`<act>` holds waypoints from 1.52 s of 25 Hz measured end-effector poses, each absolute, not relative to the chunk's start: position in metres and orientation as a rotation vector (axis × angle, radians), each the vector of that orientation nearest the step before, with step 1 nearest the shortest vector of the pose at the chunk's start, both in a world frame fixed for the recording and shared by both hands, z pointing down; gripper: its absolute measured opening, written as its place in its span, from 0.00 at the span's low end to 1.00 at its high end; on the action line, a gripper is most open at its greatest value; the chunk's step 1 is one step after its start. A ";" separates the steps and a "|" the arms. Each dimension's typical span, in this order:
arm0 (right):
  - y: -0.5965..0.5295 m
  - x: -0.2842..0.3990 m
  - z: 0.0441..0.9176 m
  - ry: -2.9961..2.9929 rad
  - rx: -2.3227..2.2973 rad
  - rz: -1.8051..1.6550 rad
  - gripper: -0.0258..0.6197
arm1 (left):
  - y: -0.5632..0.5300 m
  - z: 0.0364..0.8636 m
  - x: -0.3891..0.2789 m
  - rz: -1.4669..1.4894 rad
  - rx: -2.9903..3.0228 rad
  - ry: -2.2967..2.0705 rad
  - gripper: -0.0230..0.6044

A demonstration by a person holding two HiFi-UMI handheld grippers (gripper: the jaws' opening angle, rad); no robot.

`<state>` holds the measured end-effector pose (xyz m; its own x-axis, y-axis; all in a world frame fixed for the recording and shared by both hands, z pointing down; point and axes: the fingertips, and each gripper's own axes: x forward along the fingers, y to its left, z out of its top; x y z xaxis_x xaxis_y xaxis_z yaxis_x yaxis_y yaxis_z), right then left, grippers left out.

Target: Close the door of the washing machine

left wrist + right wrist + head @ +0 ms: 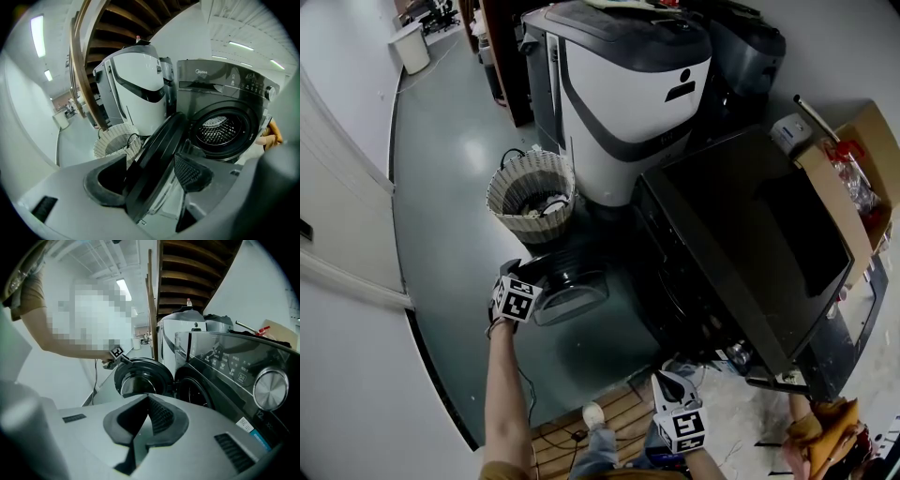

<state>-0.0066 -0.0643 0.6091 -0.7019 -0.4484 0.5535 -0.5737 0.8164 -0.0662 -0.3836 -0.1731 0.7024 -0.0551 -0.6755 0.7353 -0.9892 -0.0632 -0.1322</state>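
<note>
We hold the left gripper (151,179) clamped on the rim of the door (570,283), which stands wide open from the washing machine (741,220) near a wicker basket (531,195), while our right gripper (146,421) hangs before the machine, jaws pressed together, empty.

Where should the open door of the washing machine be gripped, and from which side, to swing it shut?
Grip the door at its free rim, farthest from the hinge, coming edge-on from the room side. Swung out wide, it offers a thin rim that fits between jaws and likely gives most leverage. The left gripper has that rim between its jaws.
</note>
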 end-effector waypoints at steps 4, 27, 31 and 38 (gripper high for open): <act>-0.061 -0.004 0.606 -2.481 0.753 0.317 0.06 | -0.167 0.703 -0.376 0.910 1.772 -1.747 0.56; -0.048 0.014 0.592 -2.513 0.761 0.316 0.06 | -0.139 0.700 -0.341 0.925 1.729 -1.729 0.49; -0.048 0.014 0.589 -2.525 0.765 0.310 0.06 | -0.135 0.700 -0.334 0.931 1.724 -1.720 0.48; -0.042 0.015 0.583 -2.531 0.759 0.297 0.06 | -0.124 0.698 -0.320 0.957 1.721 -1.706 0.45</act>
<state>0.0148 -0.0421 0.5831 -0.7323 -0.4605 0.5016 -0.5640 0.8230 -0.0678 -0.3205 -0.1241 0.6979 -0.0484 -0.6170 0.7855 -0.9920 -0.0624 -0.1101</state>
